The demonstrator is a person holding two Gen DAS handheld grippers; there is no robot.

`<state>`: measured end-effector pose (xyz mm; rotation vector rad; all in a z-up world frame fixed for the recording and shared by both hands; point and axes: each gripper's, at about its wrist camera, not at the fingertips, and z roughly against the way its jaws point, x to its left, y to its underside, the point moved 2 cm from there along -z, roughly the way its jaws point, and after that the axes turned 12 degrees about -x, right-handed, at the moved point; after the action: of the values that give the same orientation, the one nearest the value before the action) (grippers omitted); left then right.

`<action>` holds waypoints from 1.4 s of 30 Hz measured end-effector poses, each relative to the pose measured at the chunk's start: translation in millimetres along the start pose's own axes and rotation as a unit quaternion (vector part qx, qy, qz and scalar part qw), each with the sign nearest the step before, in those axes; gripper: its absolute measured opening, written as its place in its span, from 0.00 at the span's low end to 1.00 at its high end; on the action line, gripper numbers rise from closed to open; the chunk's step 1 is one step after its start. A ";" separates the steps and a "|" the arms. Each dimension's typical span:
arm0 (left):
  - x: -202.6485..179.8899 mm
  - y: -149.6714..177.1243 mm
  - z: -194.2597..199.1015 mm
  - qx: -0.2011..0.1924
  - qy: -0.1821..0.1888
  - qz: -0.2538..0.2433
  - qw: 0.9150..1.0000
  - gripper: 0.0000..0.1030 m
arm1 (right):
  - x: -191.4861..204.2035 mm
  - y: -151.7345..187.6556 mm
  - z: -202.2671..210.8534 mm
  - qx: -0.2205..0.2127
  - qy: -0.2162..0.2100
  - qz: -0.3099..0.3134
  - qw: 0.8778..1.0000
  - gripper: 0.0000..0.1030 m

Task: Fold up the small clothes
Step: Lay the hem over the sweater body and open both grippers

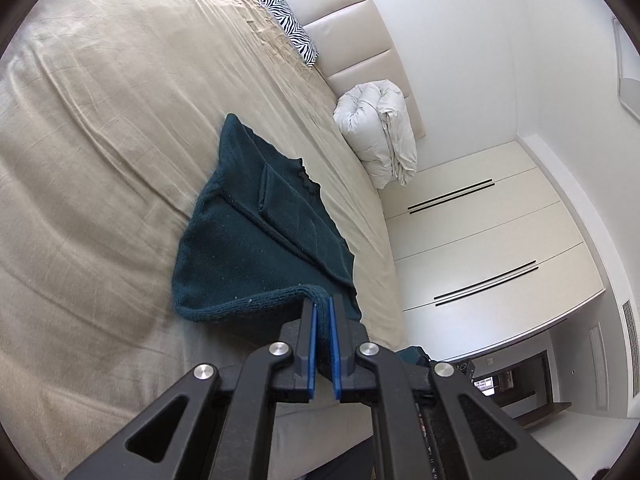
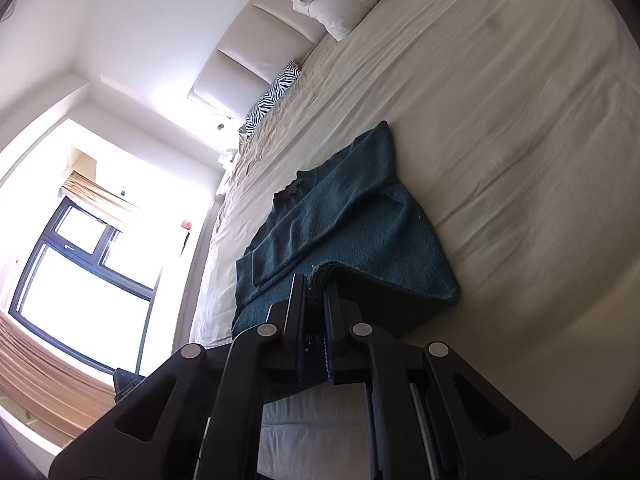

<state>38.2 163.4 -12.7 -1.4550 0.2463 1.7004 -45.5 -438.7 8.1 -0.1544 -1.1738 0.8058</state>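
A dark teal knitted sweater lies on the beige bed sheet, its sleeves folded across the body. My left gripper is shut on the ribbed hem at one corner, which is lifted off the bed. In the right wrist view the same sweater has its other hem corner raised, with my right gripper shut on it. The near edge of the sweater hangs between the two grippers. The collar end rests flat on the bed.
A rolled white duvet and a zebra-print pillow lie by the padded headboard. White wardrobe doors stand beyond the bed's side. A bright window fills the left of the right wrist view.
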 end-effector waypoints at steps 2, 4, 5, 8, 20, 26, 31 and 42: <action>-0.1 -9.1 -6.5 -0.004 0.003 0.005 1.000 0.07 | 3.6 -9.6 -9.4 -0.006 0.003 0.004 1.000 0.06; 0.3 -19.4 -14.1 -0.007 0.005 0.008 1.000 0.07 | 5.7 -19.4 -20.1 -0.012 0.005 0.005 1.000 0.06; 0.4 -24.5 -18.5 -0.008 0.005 0.009 1.000 0.07 | 6.5 -24.0 -25.5 -0.014 0.008 0.006 1.000 0.06; 2.2 -40.4 -30.3 -0.012 0.003 0.014 1.000 0.07 | 8.1 -38.6 -43.4 -0.021 0.015 0.009 1.000 0.06; 17.8 -96.2 -109.0 -0.011 -0.019 0.016 1.000 0.07 | 7.9 -97.5 -146.5 -0.032 0.056 0.030 0.997 0.06; 34.0 -125.9 -147.7 -0.009 -0.031 0.026 0.999 0.07 | 5.6 -118.8 -212.2 -0.021 0.080 0.044 0.996 0.06; 52.6 -147.1 -178.5 -0.007 -0.044 0.037 0.998 0.07 | -5.4 -133.4 -263.1 -0.016 0.104 0.038 0.994 0.06; 84.8 -145.3 -211.4 -0.001 -0.093 0.023 0.995 0.51 | -42.7 -138.8 -329.8 -0.019 0.151 0.035 0.988 0.70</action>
<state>294.7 157.4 -97.4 -1.2898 0.1787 1.8610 299.9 -469.5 -89.9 -0.3391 -0.9000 0.7913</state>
